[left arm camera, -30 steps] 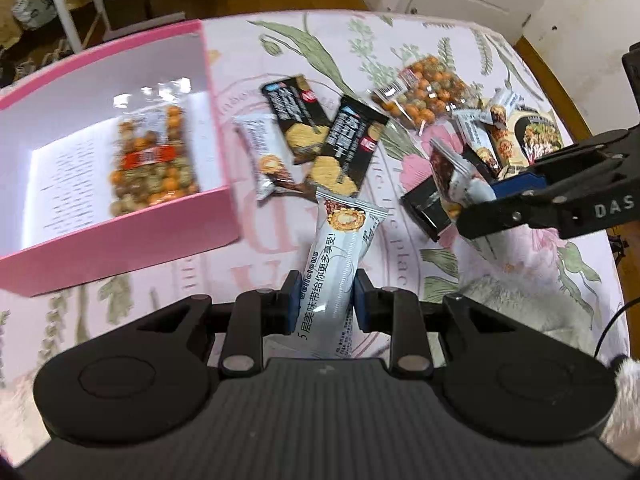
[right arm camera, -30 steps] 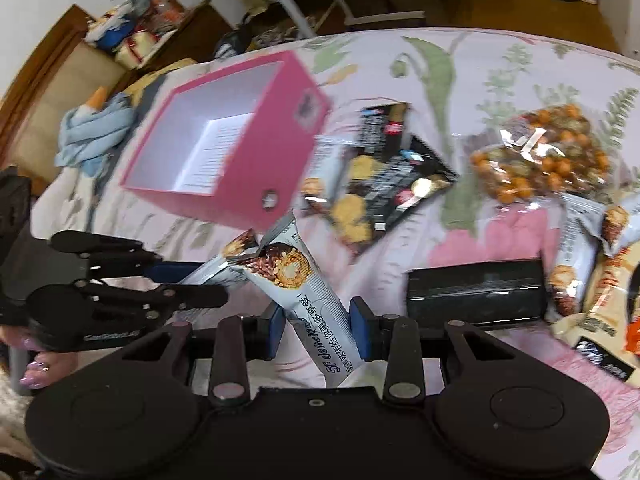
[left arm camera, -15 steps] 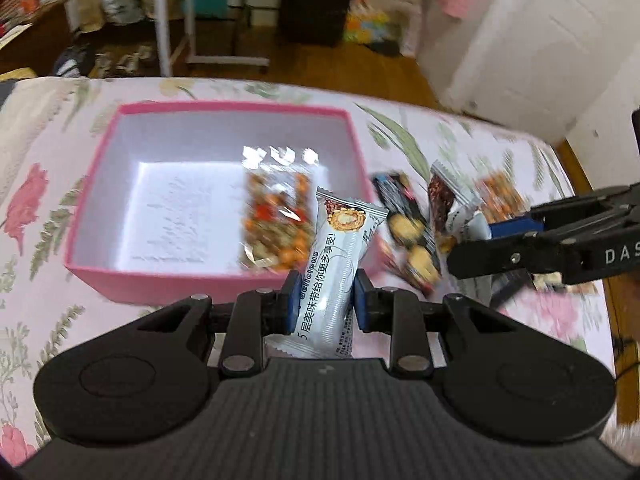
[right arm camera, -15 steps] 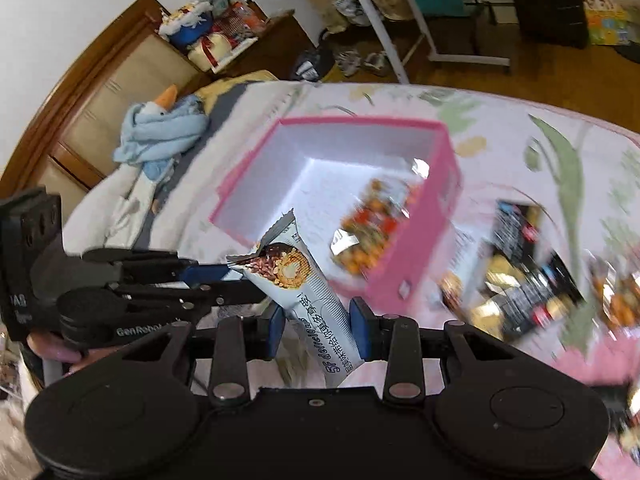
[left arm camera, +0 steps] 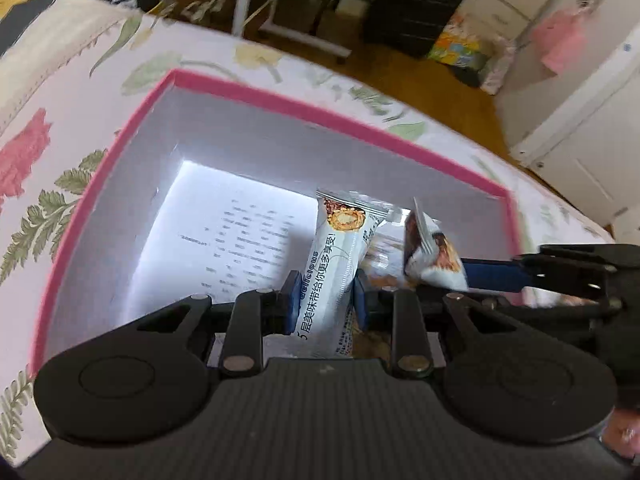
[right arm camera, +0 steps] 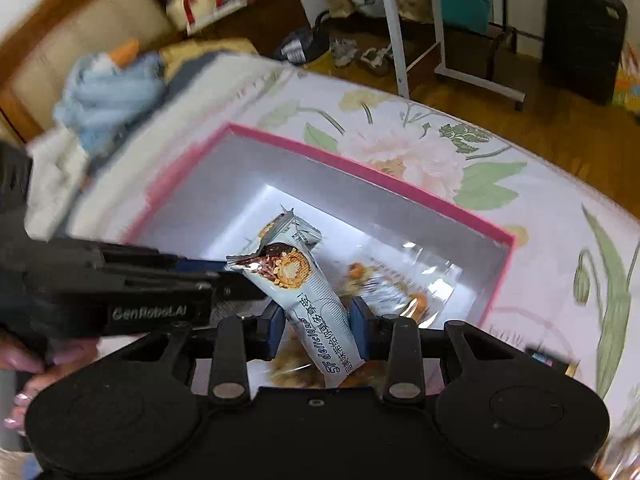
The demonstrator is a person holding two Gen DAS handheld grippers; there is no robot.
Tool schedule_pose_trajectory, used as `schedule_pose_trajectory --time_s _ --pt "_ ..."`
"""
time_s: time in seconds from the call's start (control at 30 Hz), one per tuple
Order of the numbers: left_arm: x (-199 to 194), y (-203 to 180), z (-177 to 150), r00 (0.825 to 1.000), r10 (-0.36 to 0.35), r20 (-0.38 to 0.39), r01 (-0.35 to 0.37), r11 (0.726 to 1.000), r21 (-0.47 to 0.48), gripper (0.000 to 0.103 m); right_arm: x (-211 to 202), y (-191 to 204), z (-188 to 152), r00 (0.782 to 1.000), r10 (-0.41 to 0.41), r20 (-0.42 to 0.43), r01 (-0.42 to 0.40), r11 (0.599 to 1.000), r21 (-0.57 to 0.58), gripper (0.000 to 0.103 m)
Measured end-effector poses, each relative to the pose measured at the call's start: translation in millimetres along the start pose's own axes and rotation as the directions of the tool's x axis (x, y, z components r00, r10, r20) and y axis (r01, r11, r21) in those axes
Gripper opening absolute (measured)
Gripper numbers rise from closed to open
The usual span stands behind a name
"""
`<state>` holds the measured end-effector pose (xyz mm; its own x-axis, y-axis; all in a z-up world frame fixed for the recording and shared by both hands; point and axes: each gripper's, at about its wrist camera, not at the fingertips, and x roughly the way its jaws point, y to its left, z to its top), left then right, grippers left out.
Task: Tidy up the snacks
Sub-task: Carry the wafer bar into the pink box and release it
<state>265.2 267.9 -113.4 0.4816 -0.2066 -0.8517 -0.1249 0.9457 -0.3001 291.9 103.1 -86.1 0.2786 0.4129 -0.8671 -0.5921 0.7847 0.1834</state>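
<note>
— Where are my two hands now?

— Both are over the pink box [left arm camera: 400, 132]. My left gripper [left arm camera: 324, 300] pinches a white snack bar [left arm camera: 334, 264] around its lower half. The bar's long side points away from me, tipped up.

— And the other one?

— My right gripper [right arm camera: 318, 326] pinches a second snack bar [right arm camera: 308, 300] the same way, leaning left. The two bars are just beside each other (nearly touching, I think).

— What's under them?

— The box floor, with a clear bag of nuts [right arm camera: 384, 284] on the right. Empty floor lies to the left, nearer my left gripper, so I guess that bar drops there.
</note>
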Motion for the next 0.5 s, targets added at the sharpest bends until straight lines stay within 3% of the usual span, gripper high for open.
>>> schedule_pose_trajectory --time_s 0.07,0.17,0.3,0.33,0.4,0.5 --pt "14 3 1 1.000 0.019 -0.005 -0.019 1.000 -0.005 0.026 11 4 0 0.998 -0.069 -0.009 0.068 0.993 -0.100 0.040" --pt "29 1 2 0.999 0.037 -0.015 -0.037 0.999 0.010 0.026 27 5 1 0.994 -0.106 -0.027 0.100 0.978 -0.181 0.040" --pt "34 -4 0 0.999 0.046 0.012 -0.046 0.999 0.008 0.032 34 15 -6 0.985 -0.170 0.028 0.171 0.937 -0.305 0.044" --pt "31 -5 -2 0.999 0.044 0.015 -0.044 0.999 0.009 0.039 31 15 -9 0.984 -0.171 0.043 0.176 0.936 -0.306 0.055" --pt "23 -5 -5 0.999 0.033 0.032 -0.033 0.999 0.008 0.049 19 11 -14 0.986 -0.146 0.081 0.162 0.948 -0.274 0.065" --pt "7 -7 -11 0.998 0.040 0.058 -0.043 0.998 0.041 0.050 -12 6 -26 0.983 -0.110 0.145 0.140 0.965 -0.220 0.065"
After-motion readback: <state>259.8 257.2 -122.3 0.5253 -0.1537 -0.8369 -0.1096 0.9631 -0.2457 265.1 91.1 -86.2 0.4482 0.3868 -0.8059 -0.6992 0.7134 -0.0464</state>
